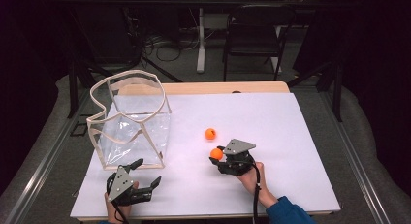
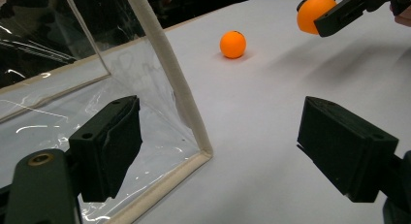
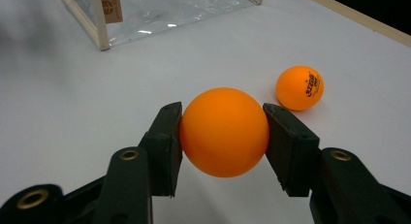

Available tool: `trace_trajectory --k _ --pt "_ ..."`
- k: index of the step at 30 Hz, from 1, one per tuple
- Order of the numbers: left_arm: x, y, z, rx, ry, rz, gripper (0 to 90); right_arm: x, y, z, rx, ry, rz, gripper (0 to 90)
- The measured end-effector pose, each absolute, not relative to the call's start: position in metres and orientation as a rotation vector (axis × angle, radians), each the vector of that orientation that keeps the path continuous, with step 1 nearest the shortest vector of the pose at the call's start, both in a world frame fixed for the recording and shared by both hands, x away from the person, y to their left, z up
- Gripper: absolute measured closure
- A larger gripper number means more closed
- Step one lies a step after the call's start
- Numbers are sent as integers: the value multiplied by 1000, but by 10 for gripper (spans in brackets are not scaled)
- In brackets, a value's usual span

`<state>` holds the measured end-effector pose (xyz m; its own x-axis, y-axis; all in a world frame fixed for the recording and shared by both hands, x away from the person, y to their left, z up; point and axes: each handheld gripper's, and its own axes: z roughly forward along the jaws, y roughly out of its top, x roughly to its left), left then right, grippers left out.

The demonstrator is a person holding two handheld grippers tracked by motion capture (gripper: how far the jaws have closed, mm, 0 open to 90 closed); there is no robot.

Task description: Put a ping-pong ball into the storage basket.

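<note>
Loose ball (image 1: 210,133) lies right of the bag (image 1: 131,120).

Orange ball (image 3: 224,132), plain and glossy, clamped between both pads of right gripper (image 3: 224,136), lifted clear of white table top (image 1: 291,136). Second orange ball (image 3: 300,88), printed logo facing up, resting on table just beyond. Clear plastic bag (image 1: 133,120), beige trim, standing open, well apart.

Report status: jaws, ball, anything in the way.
Right gripper shut on orange ball. Left gripper open, beside clear bag. Second ball loose on table.
</note>
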<state>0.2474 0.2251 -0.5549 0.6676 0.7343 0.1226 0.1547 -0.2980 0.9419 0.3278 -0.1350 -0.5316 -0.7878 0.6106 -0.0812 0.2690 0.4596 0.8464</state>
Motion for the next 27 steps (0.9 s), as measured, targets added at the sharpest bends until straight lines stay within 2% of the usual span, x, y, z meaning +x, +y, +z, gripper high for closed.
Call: trace_trajectory --k 27 --pt "248 225 -555 1812 705 667 158 337 -124 -520 706 2337 1296 510"
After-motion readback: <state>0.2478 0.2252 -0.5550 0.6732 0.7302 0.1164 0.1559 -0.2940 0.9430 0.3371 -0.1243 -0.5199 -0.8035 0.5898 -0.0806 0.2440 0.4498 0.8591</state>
